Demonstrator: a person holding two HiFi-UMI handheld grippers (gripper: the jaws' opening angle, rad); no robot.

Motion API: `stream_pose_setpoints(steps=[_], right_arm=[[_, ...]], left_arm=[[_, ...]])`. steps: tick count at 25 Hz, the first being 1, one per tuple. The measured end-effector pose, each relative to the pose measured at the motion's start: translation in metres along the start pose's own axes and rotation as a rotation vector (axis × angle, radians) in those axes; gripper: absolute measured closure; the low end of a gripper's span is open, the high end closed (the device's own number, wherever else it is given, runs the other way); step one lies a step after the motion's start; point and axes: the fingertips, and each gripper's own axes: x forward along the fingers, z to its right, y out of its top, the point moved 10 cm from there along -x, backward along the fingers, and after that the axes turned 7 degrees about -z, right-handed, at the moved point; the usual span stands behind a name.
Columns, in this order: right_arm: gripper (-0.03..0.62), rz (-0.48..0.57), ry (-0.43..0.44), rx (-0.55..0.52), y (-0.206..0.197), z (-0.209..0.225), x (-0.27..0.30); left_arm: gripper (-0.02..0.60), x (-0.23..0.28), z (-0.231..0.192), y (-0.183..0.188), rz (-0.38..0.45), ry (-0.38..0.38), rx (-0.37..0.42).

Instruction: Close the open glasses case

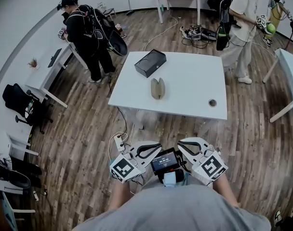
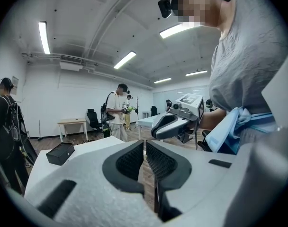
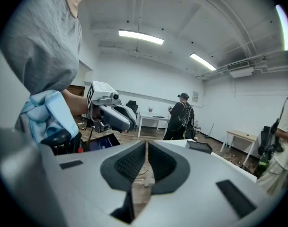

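**A:** Head view first. The glasses case (image 1: 157, 88) lies open near the middle of the tabletop (image 1: 194, 76), its two halves spread side by side. One half has to fold onto the other. A black box (image 1: 150, 63) sits toward the far left corner, apart from the case.

**B:** You're holding the left claw (image 1: 153, 149) and the right claw (image 1: 185, 146) tucked in at your chest, either side of the small screen (image 1: 165, 161). Both are well apart from the tabletop's near edge. I'd judge that a carrying pose, since you haven't reached the case yet.

**A:** In the left gripper view, your left claw (image 2: 145, 157) has its pads pressed together with nothing between them. It looks across at the right claw (image 2: 175, 124), which is why the case doesn't show there, only the black box (image 2: 60, 152).

**B:** The right gripper view tells the same story. The right claw (image 3: 147, 162) is closed and empty, aimed at the left claw (image 3: 111, 112), with the black box (image 3: 198, 146) beyond on the tabletop.

**A:** Closed pads could nudge a lid over, I reckon. To pinch it you'd have to part them first.
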Motion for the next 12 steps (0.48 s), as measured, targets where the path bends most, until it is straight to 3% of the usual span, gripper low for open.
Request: stream_pose_setpoints(steps=[12], right_arm=[[0.556,-0.012,0.059,-0.046,0.041,0.066,0.110]], left_arm=[[0.552,-0.019,-0.131,-0.023,0.033,0.053,-0.037]])
